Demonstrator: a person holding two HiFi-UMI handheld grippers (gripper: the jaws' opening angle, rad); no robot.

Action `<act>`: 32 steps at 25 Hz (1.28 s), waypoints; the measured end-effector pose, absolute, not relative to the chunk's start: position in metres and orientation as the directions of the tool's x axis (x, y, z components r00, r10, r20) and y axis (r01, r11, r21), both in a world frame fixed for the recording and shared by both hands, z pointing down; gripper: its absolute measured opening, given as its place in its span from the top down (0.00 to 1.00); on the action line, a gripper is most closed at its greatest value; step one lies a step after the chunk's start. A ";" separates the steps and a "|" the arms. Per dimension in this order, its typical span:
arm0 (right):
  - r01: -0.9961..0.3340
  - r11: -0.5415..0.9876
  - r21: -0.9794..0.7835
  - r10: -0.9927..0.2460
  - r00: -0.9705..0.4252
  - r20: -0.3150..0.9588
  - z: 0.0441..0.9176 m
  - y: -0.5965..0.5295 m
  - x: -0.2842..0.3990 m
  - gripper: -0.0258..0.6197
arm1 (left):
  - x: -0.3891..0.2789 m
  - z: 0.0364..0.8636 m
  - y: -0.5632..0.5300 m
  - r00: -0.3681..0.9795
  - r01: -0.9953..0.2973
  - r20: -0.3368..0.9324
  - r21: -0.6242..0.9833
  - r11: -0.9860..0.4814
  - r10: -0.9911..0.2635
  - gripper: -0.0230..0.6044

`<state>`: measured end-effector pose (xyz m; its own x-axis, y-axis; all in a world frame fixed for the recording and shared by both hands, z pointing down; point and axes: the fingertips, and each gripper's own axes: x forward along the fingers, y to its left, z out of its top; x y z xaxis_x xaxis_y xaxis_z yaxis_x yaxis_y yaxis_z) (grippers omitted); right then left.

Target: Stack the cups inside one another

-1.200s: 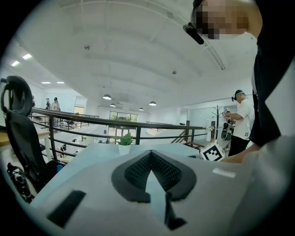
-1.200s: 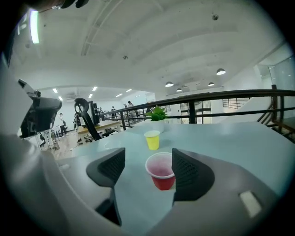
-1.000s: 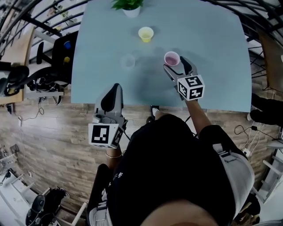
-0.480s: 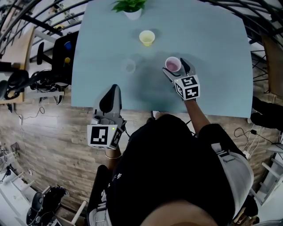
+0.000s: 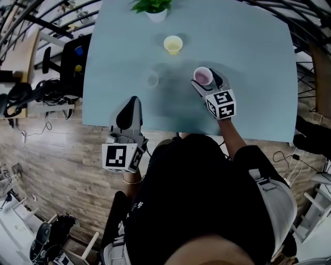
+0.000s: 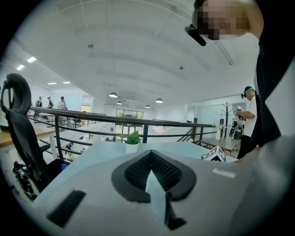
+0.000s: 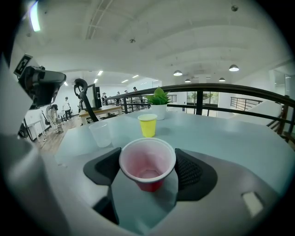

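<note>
A red cup (image 5: 202, 76) stands upright between the jaws of my right gripper (image 5: 206, 79), which is shut on it over the right half of the light blue table (image 5: 248, 62). In the right gripper view the red cup (image 7: 147, 163) fills the gap between the pads, and I cannot tell whether its base touches the table. A yellow cup (image 5: 172, 44) (image 7: 148, 125) stands farther back. A clear cup (image 5: 152, 79) (image 7: 101, 133) stands to the left. My left gripper (image 5: 132, 102) (image 6: 150, 154) hangs at the table's near edge, shut and empty.
A small potted plant (image 5: 155, 8) (image 7: 159, 103) stands at the table's far edge, behind the yellow cup. A black railing (image 7: 221, 90) runs past the table. An office chair (image 5: 67, 57) stands by the table's left side.
My right gripper has drawn back a little toward me with the red cup in it. The left gripper has barely moved.
</note>
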<state>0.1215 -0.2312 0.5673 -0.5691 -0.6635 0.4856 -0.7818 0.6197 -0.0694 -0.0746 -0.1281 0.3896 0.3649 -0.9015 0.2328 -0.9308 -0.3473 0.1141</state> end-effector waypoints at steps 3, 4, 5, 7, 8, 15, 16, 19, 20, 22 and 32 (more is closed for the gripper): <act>-0.773 0.629 -0.082 -0.657 -0.585 0.476 0.564 -0.230 0.118 0.39 | -0.075 0.390 -0.133 0.361 -0.932 0.225 0.119 -0.342 -0.905 0.98; -0.770 0.632 -0.087 -0.655 -0.591 0.471 0.562 -0.230 0.117 0.39 | -0.075 0.390 -0.135 0.358 -0.933 0.222 0.118 -0.340 -0.907 0.98; -0.766 0.636 -0.091 -0.653 -0.598 0.465 0.559 -0.230 0.115 0.39 | -0.076 0.389 -0.136 0.356 -0.934 0.223 0.118 -0.337 -0.908 0.98; -0.756 0.648 -0.092 -0.650 -0.612 0.450 0.553 -0.230 0.111 0.39 | -0.076 0.390 -0.137 0.354 -0.935 0.227 0.117 -0.335 -0.908 0.98; -0.751 0.654 -0.089 -0.649 -0.618 0.444 0.550 -0.230 0.109 0.39 | -0.076 0.390 -0.138 0.354 -0.935 0.224 0.115 -0.336 -0.908 0.98; -0.738 0.667 -0.107 -0.652 -0.647 0.395 0.527 -0.235 0.097 0.39 | -0.088 0.392 -0.141 0.342 -0.939 0.214 0.111 -0.325 -0.915 0.98; -0.734 0.671 -0.106 -0.651 -0.651 0.390 0.524 -0.235 0.094 0.39 | -0.091 0.392 -0.141 0.338 -0.940 0.215 0.110 -0.322 -0.916 0.98; -0.727 0.678 -0.106 -0.652 -0.662 0.370 0.514 -0.238 0.083 0.39 | -0.101 0.389 -0.141 0.335 -0.942 0.227 0.099 -0.321 -0.914 0.98; -0.727 0.679 -0.103 -0.655 -0.663 0.363 0.511 -0.240 0.078 0.39 | -0.105 0.389 -0.141 0.338 -0.941 0.228 0.097 -0.324 -0.913 0.98; -0.728 0.680 -0.094 -0.660 -0.662 0.355 0.507 -0.242 0.070 0.39 | -0.111 0.388 -0.141 0.347 -0.938 0.226 0.099 -0.333 -0.910 0.98; -0.738 0.671 -0.076 -0.684 -0.655 0.322 0.479 -0.244 0.027 0.39 | -0.148 0.384 -0.145 0.393 -0.920 0.222 0.107 -0.378 -0.892 0.98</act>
